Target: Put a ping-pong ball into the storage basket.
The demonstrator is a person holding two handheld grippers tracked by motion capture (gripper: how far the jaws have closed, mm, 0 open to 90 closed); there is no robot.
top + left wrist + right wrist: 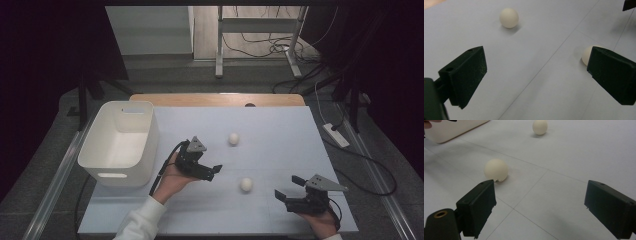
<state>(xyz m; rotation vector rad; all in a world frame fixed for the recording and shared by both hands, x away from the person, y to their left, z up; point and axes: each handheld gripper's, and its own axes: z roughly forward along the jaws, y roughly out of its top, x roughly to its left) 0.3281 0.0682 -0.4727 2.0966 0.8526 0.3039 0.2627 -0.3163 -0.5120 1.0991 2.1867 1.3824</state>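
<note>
Bench [280, 125], pale sheet on top. White bin [121, 141] = landmark, sits at bench's left side.

Near egg [245, 184]: lying on sheet, well to right of bin, toward person's edge. Far egg [233, 138]: also right of bin, closer to it, further back. Both loose, nothing touching them.

Left tongs [216, 170]: just right of bin, held in left hand [172, 179], white sleeve. Jaws spread wide, nothing between. Left gripper view: near egg [586, 55] partly behind one jaw, far egg [509, 17] beyond, apart from both jaws.

Right tongs [287, 187]: far right of bin, past near egg, low near front edge. Jaws released, wide gap, empty. Right gripper view: near egg [496, 170] just past tip of one jaw, can't tell if touching; bin corner [451, 128] at top.
</note>
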